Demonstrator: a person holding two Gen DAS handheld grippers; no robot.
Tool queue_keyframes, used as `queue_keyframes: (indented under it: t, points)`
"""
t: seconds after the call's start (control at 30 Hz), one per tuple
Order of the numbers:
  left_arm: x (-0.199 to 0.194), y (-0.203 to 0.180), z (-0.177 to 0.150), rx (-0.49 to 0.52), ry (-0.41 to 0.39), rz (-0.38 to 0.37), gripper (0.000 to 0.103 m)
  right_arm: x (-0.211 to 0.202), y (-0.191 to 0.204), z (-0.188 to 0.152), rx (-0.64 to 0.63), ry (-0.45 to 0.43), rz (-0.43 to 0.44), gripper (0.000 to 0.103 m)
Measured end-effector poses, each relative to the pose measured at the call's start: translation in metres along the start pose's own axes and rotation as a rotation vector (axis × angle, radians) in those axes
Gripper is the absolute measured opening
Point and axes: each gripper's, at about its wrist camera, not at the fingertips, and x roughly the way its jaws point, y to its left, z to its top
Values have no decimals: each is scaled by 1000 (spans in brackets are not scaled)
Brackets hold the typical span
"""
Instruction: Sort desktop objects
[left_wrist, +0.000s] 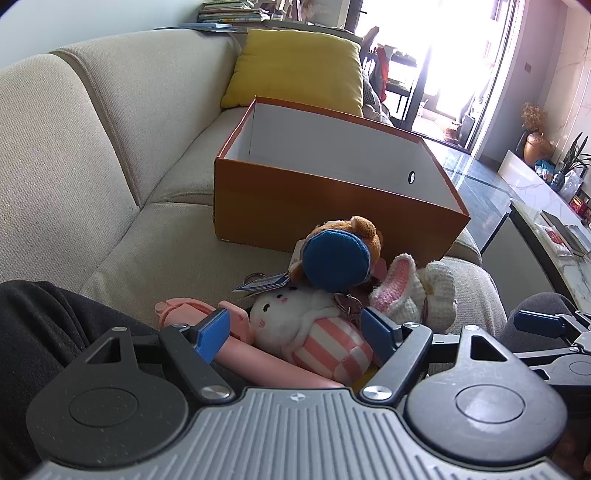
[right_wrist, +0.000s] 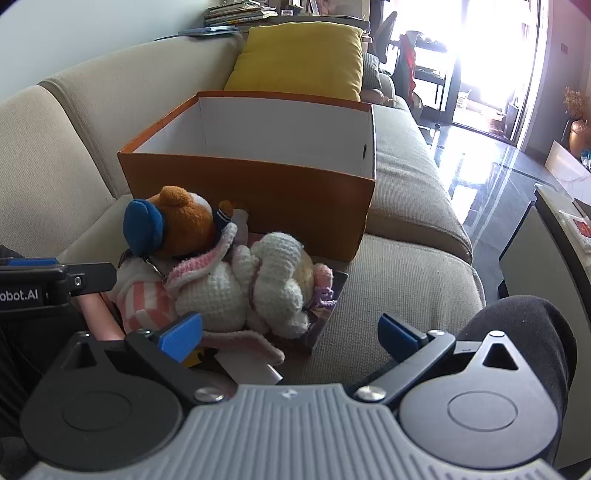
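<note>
Left tongs (left_wrist: 295, 332) gape around the striped bunny (left_wrist: 317, 332), seemingly untouched; right tongs (right_wrist: 291, 332) apart.

Only legible txt: "obot.AI", white on black, cut off at frame edge, on the left gripper (right_wrist: 55, 273) body, just left of the striped plush (right_wrist: 144, 299). Blue tag (left_wrist: 264, 283) has print, too small to read.

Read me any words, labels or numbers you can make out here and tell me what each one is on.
"obot.AI", cut off at the frame edge: on the left gripper body, right wrist view.
Blue tag on the bear plush: print too small to read.
Book spines behind the sofa: too blurred.
</note>
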Motion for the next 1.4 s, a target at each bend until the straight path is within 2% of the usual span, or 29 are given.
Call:
queue_keyframes:
  t: [0.5,0.77,0.93,1.0,1.07,1.2,1.3,1.4]
  points:
    - [1,0,-3,0,1,-16,92,3,0,-1,8,18,10,101]
    - [5,2,-3,0,12,-38,91,8,-2,-1,11,41,19,96]
    - [8,0,2,39,14,-59,79,15,-3,2,16,61,22,92]
    - [9,-2,8,68,18,-73,71,17,-4,5,23,65,23,92]
    - [11,-5,15,96,29,-85,55,19,-5,8,33,71,28,89]
    - [16,-12,35,142,44,-108,53,26,-8,16,69,96,56,82]
    - [19,-21,49,207,27,-109,54,30,-10,20,82,108,72,71]
    - [30,-29,61,269,65,-111,59,36,-12,25,94,124,81,70]
